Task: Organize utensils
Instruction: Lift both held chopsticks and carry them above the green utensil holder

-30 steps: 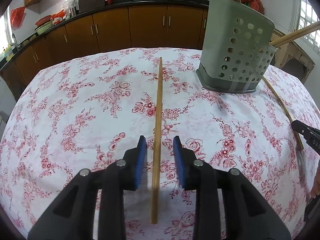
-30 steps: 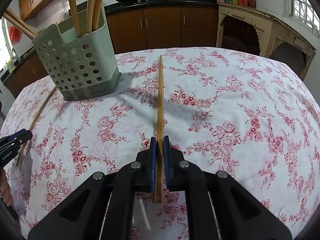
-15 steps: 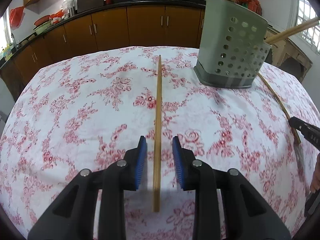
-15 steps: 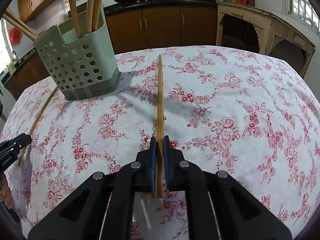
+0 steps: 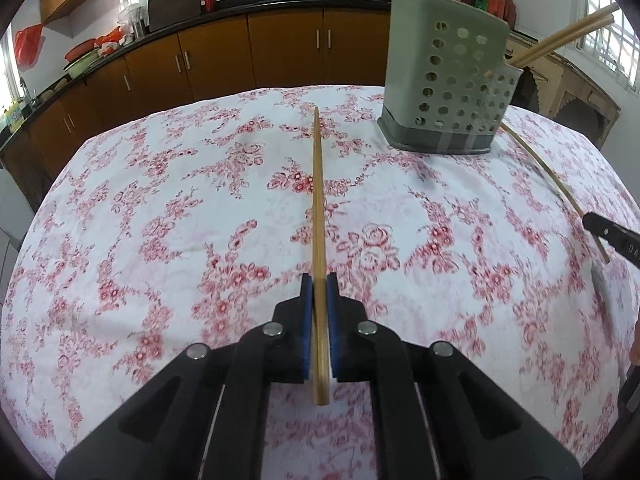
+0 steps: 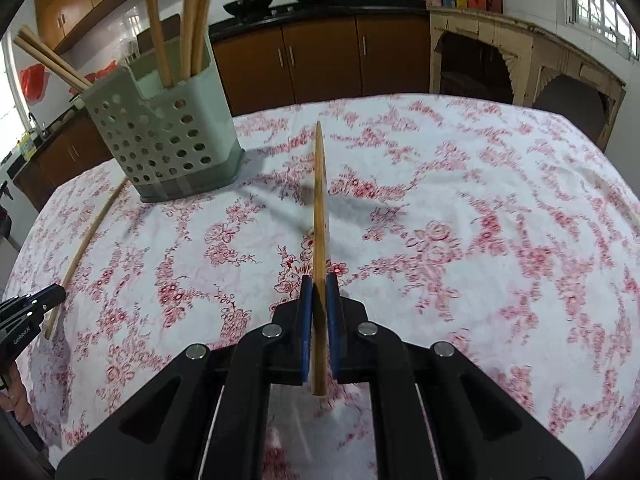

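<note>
Over the floral tablecloth [image 5: 168, 216] I held one chopstick in each hand: my left gripper [image 5: 319, 280] was clamped on a chopstick [image 5: 318, 208], my right gripper [image 6: 319, 280] on another chopstick [image 6: 319, 200]. I judged this the carrying step. Next I needed to tip each upright and drop it into the perforated utensil holder [image 6: 160, 148] among the chopsticks standing there

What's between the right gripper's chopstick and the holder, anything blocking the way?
Nothing visible. The right gripper is shut on a chopstick, and only bare flowered tablecloth lies between it and the holder ahead to the left. The holder's back section already has chopsticks standing in it, which could crowd the drop.
</note>
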`<move>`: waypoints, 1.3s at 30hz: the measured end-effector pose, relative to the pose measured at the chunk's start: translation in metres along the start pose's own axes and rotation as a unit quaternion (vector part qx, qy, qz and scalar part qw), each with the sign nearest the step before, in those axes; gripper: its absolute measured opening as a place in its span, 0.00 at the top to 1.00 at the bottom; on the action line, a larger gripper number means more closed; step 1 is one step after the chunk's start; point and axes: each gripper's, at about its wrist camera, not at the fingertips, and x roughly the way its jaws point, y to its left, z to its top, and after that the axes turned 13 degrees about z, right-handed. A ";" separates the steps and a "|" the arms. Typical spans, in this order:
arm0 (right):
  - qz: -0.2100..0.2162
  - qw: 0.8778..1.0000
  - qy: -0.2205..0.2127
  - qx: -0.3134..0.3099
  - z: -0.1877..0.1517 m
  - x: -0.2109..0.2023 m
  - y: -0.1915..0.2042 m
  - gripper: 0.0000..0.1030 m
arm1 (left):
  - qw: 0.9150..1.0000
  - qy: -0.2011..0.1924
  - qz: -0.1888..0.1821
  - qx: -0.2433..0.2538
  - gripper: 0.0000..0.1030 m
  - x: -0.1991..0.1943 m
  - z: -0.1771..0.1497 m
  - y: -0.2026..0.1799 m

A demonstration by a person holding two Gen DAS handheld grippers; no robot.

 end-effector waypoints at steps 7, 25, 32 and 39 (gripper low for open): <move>0.002 0.999 -0.053 -0.015 0.011 -0.041 0.004 0.93 | 0.999 -0.042 -0.007 -0.002 0.92 -0.037 0.005 0.014; 0.033 0.984 -0.164 -0.054 0.056 -0.109 0.028 0.93 | 0.981 -0.185 -0.036 -0.052 0.92 -0.127 0.057 0.040; 0.049 0.979 -0.188 -0.061 0.070 -0.122 0.041 0.93 | 0.976 -0.204 -0.036 -0.068 0.92 -0.139 0.071 0.046; 0.054 0.978 -0.190 -0.061 0.075 -0.121 0.045 0.93 | 0.975 -0.211 -0.036 -0.067 0.92 -0.143 0.076 0.044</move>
